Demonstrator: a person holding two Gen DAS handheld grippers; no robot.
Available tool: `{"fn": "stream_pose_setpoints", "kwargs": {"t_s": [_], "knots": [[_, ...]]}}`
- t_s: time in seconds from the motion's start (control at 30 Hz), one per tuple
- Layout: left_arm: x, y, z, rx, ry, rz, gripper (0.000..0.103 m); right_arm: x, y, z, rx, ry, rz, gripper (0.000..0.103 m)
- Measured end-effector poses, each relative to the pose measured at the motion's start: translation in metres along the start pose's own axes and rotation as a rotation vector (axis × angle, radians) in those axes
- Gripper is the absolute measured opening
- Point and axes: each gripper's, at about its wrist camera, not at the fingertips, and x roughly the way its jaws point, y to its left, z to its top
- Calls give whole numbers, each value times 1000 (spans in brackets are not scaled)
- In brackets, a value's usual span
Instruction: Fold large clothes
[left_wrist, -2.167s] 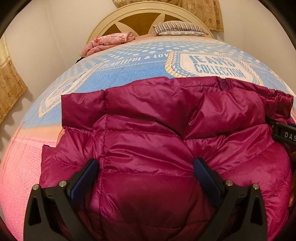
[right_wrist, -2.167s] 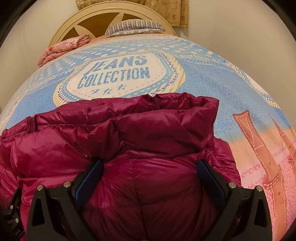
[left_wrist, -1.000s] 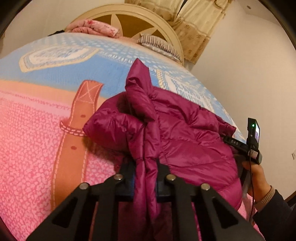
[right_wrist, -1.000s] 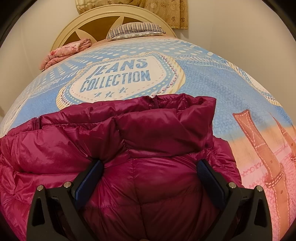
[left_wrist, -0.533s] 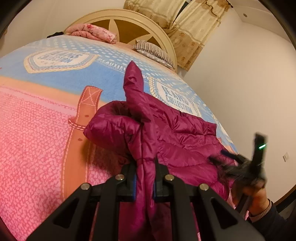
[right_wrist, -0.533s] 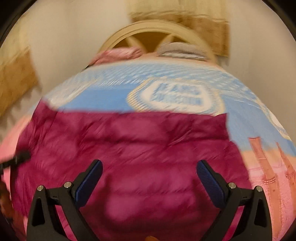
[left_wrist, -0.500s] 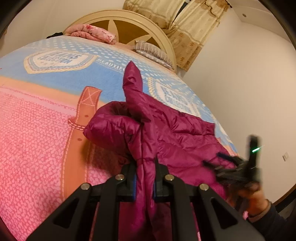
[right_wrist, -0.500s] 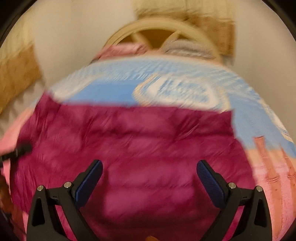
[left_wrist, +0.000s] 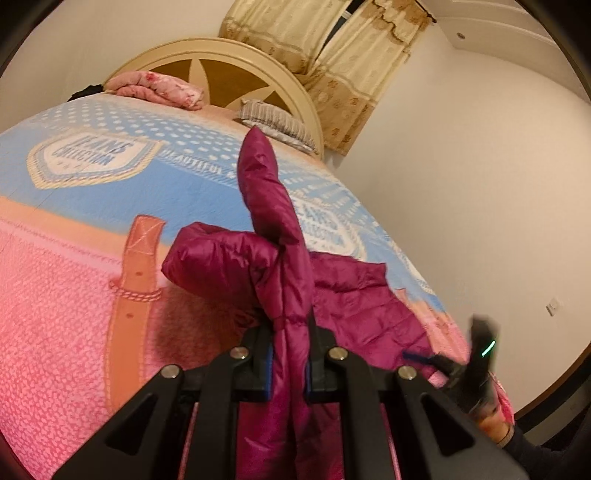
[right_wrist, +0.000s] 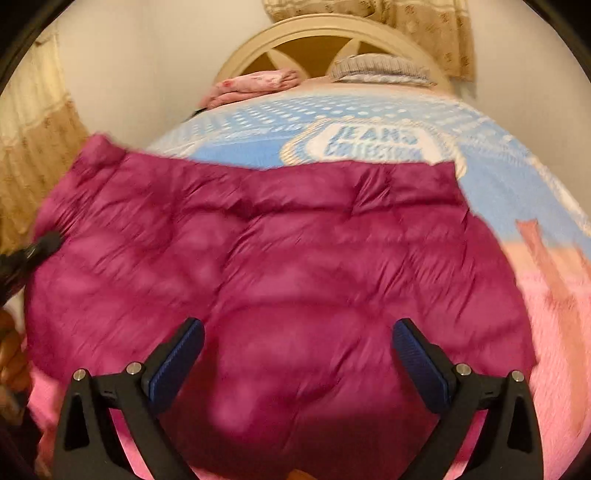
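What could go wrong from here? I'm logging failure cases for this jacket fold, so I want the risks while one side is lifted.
1. The left gripper pinches only a narrow ridge of the slick magenta jacket; it may slip out.
2. The right gripper hangs open over the jacket, gripping nothing, so the body could drag across the bedspread.
3. The puffy fabric may spring open again.

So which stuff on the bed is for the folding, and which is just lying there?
For the folding:
- puffy magenta quilted jacket
- left gripper, clamped on a jacket fold
- right gripper, open above the jacket

Just lying there:
- rolled pink floral blanket
- grey striped pillow
- beige patterned curtains
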Motion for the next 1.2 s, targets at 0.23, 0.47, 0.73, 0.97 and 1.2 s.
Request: {"fn": "stream_pose_setpoints", "kwargs": {"t_s": [0.23, 0.47, 0.73, 0.97, 1.2], "knots": [[2, -54, 19, 63, -7, -19, 12, 24, 2, -15, -45, 51, -29, 101], [20, -112, 54, 58, 12, -85, 11, -18, -35, -12, 54, -69, 91, 101], [88, -200, 52, 259, 101, -92, 13, -50, -86, -21, 171, -193, 100, 101], [155, -235, 16, 373, 195, -217, 29, -77, -106, -40, 271, -214, 50, 101], [198, -201, -9, 216, 247, -429, 49, -97, -133, -57, 347, -232, -3, 101]]}}
